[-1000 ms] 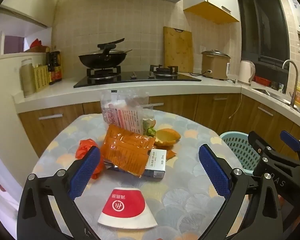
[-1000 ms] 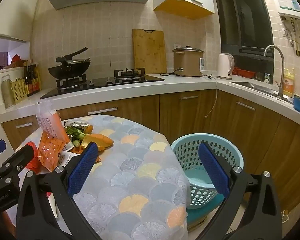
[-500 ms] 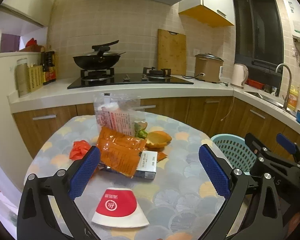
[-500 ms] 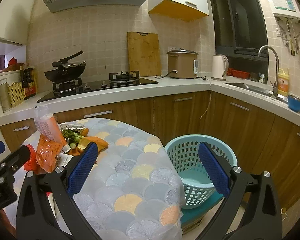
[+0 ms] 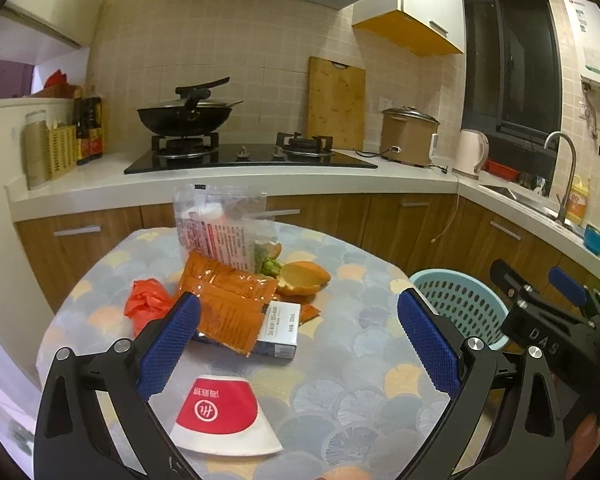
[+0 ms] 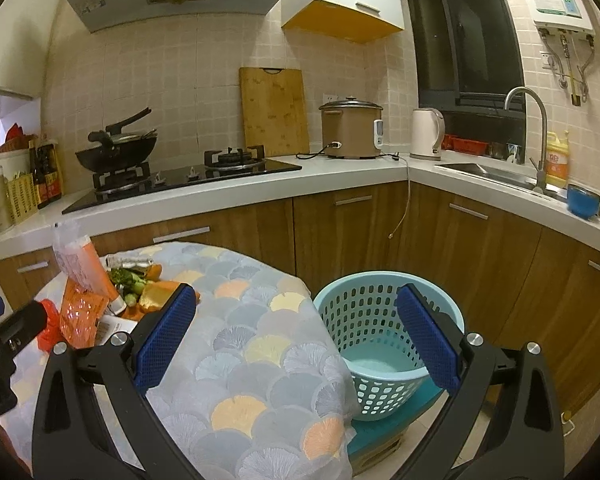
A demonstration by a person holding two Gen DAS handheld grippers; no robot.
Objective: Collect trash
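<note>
Trash lies on a round table [image 5: 360, 364] with a fan-pattern cloth: a flattened red-and-white paper cup [image 5: 220, 416], an orange packet [image 5: 230, 308], a small white box [image 5: 280, 330], a crumpled red bag [image 5: 146, 304], a clear printed bag [image 5: 220, 228], orange peel [image 5: 304, 278] and green scraps. My left gripper [image 5: 298, 342] is open and empty above the table's near side. My right gripper [image 6: 296, 342] is open and empty over the table's right edge, beside a light blue basket [image 6: 380, 336]; the trash pile [image 6: 100, 296] shows at its left.
The basket [image 5: 460, 304] stands on the floor right of the table. Behind runs a counter [image 5: 260, 180] with a stove, a wok [image 5: 186, 114], a cutting board, a rice cooker [image 6: 350, 128], a kettle and a sink [image 6: 492, 172].
Both grippers have pulled back and risen slightly, so the table and trash look smaller and lower. Both jaws stay open. Nothing on the table has moved.
</note>
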